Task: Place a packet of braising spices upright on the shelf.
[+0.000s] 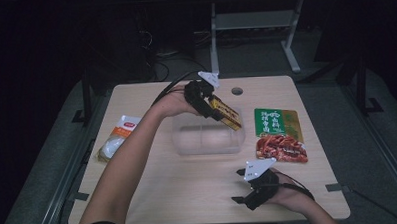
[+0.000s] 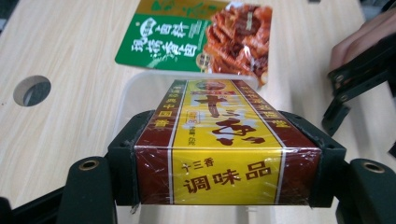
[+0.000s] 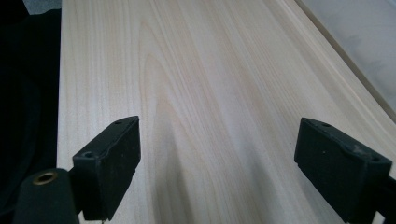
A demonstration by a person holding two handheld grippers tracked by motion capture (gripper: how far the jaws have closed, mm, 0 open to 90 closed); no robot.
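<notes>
Left tongs (image 2: 227, 154) clamp glossy rectangular seasoning box (image 2: 224, 140) above clear plastic tub (image 1: 208, 135); right tongs (image 3: 219, 172) apart over woodgrain table (image 3: 196, 84).

the yellow-and-maroon box (image 2: 224, 154) reads "十三香" and "调味品" on its end; green packet's (image 2: 187, 32) print is too blurry.

Black hand-held gripper (image 1: 214, 111), grey triangular plate (image 1: 209, 78), black cable (image 1: 170, 89)
</notes>
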